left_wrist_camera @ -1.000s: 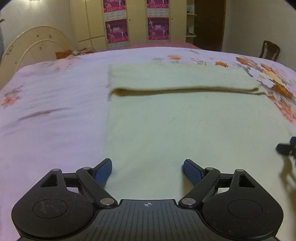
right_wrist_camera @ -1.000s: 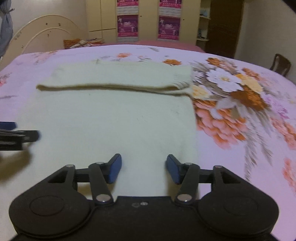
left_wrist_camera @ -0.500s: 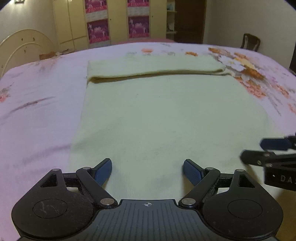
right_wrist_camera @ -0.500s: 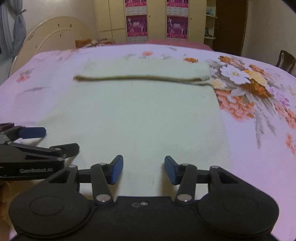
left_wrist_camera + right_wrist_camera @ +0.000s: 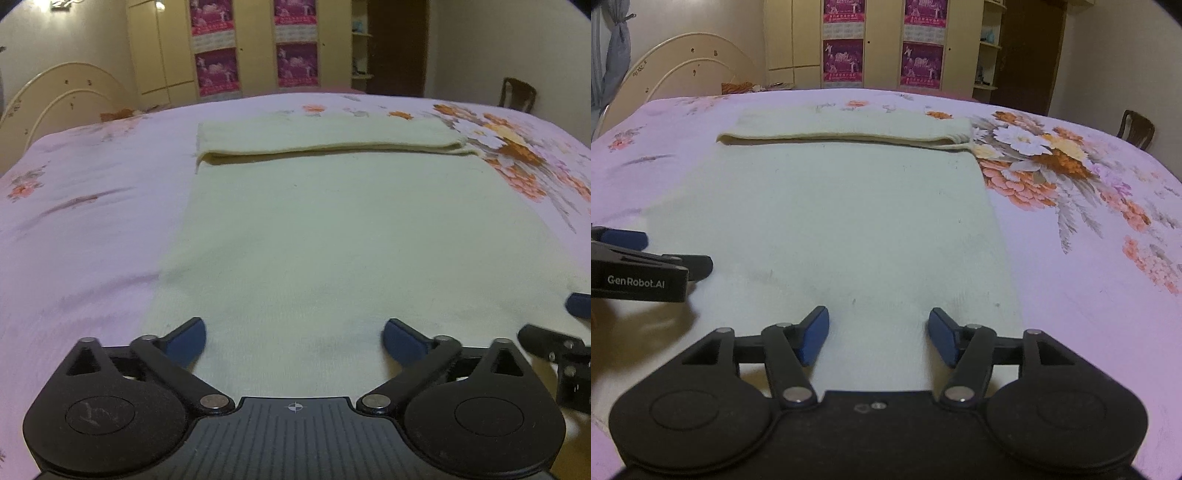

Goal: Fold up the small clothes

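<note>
Bedroom with cream wardrobe doors (image 5: pixel 871 44) carrying magenta posters (image 5: pixel 216 70), an arched cream headboard (image 5: pixel 62 99) at the left, a dark wooden chair (image 5: pixel 1136 127) at the right. Wide bed (image 5: pixel 85 206) under a smooth pale-pink sheet, printed with large orange and white flowers (image 5: pixel 1034 151) along the right side. Spread flat across the middle, a cream cloth (image 5: pixel 332 229) of soft, matte, slightly fuzzy knit, roughly rectangular, its far end turned back on itself into a long narrow band (image 5: pixel 846 127) with a rounded fold edge and a thin shadow beneath. Faint grey smudges on the near part of the fabric, possibly stains, though hard to judge through the blur. Left gripper (image 5: pixel 293 338) over the near left portion of the cloth, black ribbed body, blue-padded fingers (image 5: pixel 190 338) spread wide, nothing between them. Right gripper (image 5: pixel 878 336) over the near right portion, beside the cloth's right edge, blue pads likewise held apart and empty. Each gripper glimpsed at the edge of the other's view, side by side above the cloth's near end.
</note>
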Demonstrator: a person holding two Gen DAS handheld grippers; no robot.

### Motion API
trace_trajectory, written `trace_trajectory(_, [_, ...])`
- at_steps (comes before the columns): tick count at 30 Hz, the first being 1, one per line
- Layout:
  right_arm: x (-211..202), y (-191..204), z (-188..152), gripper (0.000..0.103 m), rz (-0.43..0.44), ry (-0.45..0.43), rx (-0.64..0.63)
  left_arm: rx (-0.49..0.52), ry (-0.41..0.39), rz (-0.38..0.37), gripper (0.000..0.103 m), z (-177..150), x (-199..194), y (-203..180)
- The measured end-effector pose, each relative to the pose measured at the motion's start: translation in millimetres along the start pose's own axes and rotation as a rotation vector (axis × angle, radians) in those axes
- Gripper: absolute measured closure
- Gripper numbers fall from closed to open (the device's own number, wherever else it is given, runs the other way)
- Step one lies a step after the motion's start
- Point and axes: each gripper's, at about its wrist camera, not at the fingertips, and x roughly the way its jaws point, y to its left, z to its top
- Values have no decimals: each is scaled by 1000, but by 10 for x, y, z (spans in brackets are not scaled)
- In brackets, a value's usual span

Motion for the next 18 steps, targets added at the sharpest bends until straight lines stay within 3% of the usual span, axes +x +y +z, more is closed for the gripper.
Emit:
trace_trajectory(3, [8, 25, -62, 21, -19, -31, 9, 1, -33, 5, 0, -50, -26, 6])
trace_trajectory(5, [8, 7, -93, 17, -25, -46, 35, -16, -39, 8, 0, -62, -42, 17])
trace_trajectory(8, [5, -14, -116, 2, 8, -43, 43, -15, -36, -1, 0, -74, -52, 38])
trace_trajectory(13, [-34, 36, -157, 1, 8, -60, 38, -62, -7, -30, 0, -70, -80, 118])
trace_trajectory(18, [-67, 22, -157, 1, 20, -37, 57, -35, 70, -55, 0, -26, -81, 118])
